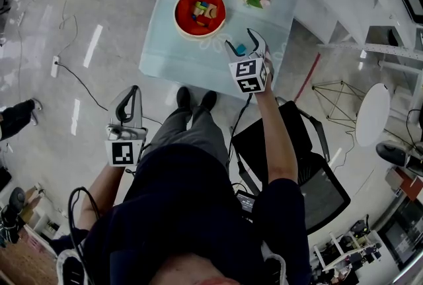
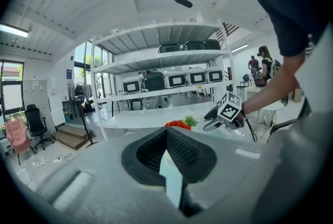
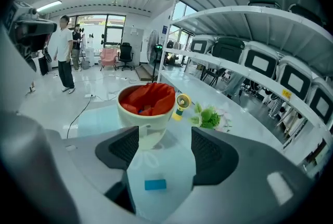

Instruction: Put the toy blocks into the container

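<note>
Hovering with jaws spread, the right gripper (image 3: 164, 153) frames a blue block (image 3: 155, 184) lying flat on the tabletop (image 1: 178, 55) near the red-lined container (image 1: 180, 16). Likely light, rigid and smooth, it suits a pinch across its narrow sides. The left gripper (image 2: 171, 147) is pressed together, empty.

Your desk (image 1: 162, 45) has a pale blue top. A small blue block (image 3: 155, 184) lies flat on it, in the gap of your right tongs (image 3: 165, 134) and touching neither side. Just beyond those tongs stands the container (image 3: 147, 125), cream outside and red inside. Farther off, to the right of the tongs' line, stand a little yellow fan (image 3: 182, 102) and a bunch of flowers (image 3: 209, 117).
</note>
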Demonstrator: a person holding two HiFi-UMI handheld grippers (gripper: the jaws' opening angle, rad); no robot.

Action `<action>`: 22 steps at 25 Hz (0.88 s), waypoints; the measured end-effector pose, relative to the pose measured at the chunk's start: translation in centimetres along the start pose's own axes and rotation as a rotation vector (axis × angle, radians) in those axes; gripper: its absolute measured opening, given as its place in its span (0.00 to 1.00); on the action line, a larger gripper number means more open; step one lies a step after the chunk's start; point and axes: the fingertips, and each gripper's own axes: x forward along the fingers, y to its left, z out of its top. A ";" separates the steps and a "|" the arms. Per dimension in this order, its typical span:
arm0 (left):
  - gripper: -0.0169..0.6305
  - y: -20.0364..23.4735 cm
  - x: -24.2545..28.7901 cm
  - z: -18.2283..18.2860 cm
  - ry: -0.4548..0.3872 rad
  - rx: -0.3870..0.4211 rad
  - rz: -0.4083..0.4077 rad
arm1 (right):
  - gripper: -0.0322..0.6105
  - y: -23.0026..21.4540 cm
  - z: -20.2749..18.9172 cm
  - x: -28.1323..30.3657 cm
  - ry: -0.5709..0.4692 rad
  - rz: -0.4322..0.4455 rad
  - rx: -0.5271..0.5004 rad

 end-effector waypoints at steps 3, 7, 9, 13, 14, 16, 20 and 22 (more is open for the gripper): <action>0.03 -0.2 0.0 -0.1 0.008 0.003 -0.001 | 0.54 0.2 -1.9 0.4 0.034 0.008 0.000; 0.03 -0.4 0.1 -0.3 0.015 0.006 -0.002 | 0.54 0.3 -4.0 0.9 0.066 0.011 -0.006; 0.03 -0.4 0.1 -0.5 0.023 0.006 0.000 | 0.54 0.4 -4.9 1.3 0.082 0.014 -0.009; 0.03 -0.7 0.1 -0.7 0.036 0.013 -0.002 | 0.54 0.6 -7.1 1.9 0.119 0.025 -0.018; 0.03 -0.7 0.2 -0.7 0.038 0.013 -0.001 | 0.54 0.6 -7.7 2.1 0.130 0.028 -0.020; 0.03 -0.9 0.3 -0.7 0.038 0.016 -0.002 | 0.54 0.6 -8.9 2.5 0.153 0.034 -0.024; 0.03 -1.0 0.4 -0.9 0.048 0.018 0.000 | 0.54 0.8 -10.8 3.2 0.191 0.050 -0.053; 0.03 -1.1 0.5 -1.1 0.055 0.021 0.000 | 0.54 0.8 -11.7 3.6 0.203 0.060 -0.063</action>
